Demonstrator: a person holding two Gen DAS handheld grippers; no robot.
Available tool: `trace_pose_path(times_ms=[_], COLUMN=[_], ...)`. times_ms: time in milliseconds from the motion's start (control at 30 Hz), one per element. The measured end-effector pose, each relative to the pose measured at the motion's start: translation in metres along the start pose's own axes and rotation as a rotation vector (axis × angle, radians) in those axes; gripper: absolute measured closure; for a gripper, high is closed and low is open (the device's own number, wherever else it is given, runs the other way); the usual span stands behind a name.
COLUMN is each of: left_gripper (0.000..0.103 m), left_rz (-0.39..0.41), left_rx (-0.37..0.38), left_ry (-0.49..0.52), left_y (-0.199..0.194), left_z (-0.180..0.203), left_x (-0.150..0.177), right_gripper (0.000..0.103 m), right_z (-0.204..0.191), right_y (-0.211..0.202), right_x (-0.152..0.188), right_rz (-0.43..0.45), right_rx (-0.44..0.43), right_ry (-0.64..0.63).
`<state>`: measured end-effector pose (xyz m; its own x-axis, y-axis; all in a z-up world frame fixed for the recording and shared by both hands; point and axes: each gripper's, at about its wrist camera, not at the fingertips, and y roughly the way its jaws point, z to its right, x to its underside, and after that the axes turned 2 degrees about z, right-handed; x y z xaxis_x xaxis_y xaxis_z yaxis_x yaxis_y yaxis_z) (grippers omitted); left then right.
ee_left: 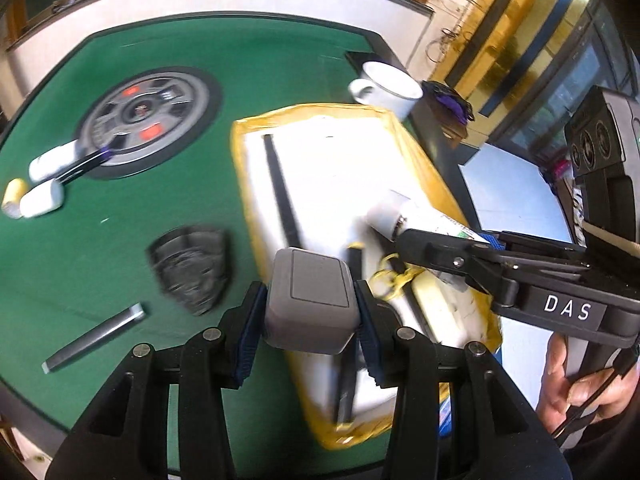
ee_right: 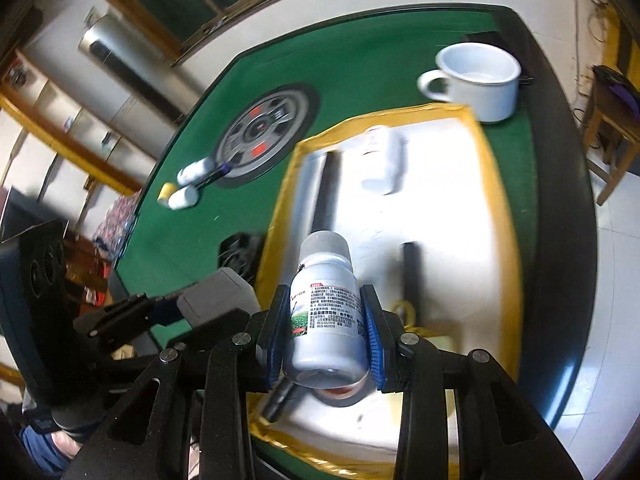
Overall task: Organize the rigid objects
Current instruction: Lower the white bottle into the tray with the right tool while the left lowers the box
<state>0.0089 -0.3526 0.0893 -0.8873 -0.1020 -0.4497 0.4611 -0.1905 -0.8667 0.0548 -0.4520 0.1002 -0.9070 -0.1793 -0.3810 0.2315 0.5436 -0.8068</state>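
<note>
We are over a green felt table with a dark rim, in a room with white walls, wood-framed windows and pale floor tiles. A round grey dial sits in the felt. At about 3 o'clock from it lies a white tray with yellow edging, and a white mug stands at the tray's far corner, near 1 o'clock.

Our left gripper is clamped on a grey boxy block, its blue pads pressing both sides, over the tray's near left edge. Our right gripper is closed on a white labelled bottle, cap pointing away, above the tray's near end.

Only the left view shows a grey bar at 8 o'clock, a dark crumpled object beside the tray, and the hand on the right gripper's handle. Only the right view shows a white container lying in the tray's far half, and shelves at 9 o'clock. Both show small white bottles beside the dial.
</note>
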Motion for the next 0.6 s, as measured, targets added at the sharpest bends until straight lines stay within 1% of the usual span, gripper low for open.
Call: trace_pose_path(times_ms=[167, 400, 467, 533, 600], left_gripper=[0.061, 0.061, 0.061, 0.061, 0.061], left_rz=[-0.021, -0.017, -0.019, -0.016, -0.011], left_rx=[0.006, -0.015, -0.039, -0.041, -0.05], left_ry=[0.024, 0.06, 0.062, 0.047, 0.038], left_y=[0.019, 0.051, 0.061, 0.068, 0.072], left_z=[0.019, 0.034, 0.034, 0.03, 0.028], left_x=[-0.014, -0.038, -0.041, -0.041, -0.041], right_gripper=[0.072, 0.072, 0.072, 0.072, 0.072], right_z=[0.018, 0.042, 0.045, 0.046, 0.047], right_y=[0.001, 0.02, 0.028, 0.036, 0.045], right_x=[-0.013, -0.05, -0.059, -0.066, -0.069], right_rz=[0.012, 0.033, 0.035, 0.043, 0.031], right_rx=[0.03, 0.117, 0.14, 0.173, 0.189], right_ry=[0.016, 0.022, 0.011, -0.008, -0.02])
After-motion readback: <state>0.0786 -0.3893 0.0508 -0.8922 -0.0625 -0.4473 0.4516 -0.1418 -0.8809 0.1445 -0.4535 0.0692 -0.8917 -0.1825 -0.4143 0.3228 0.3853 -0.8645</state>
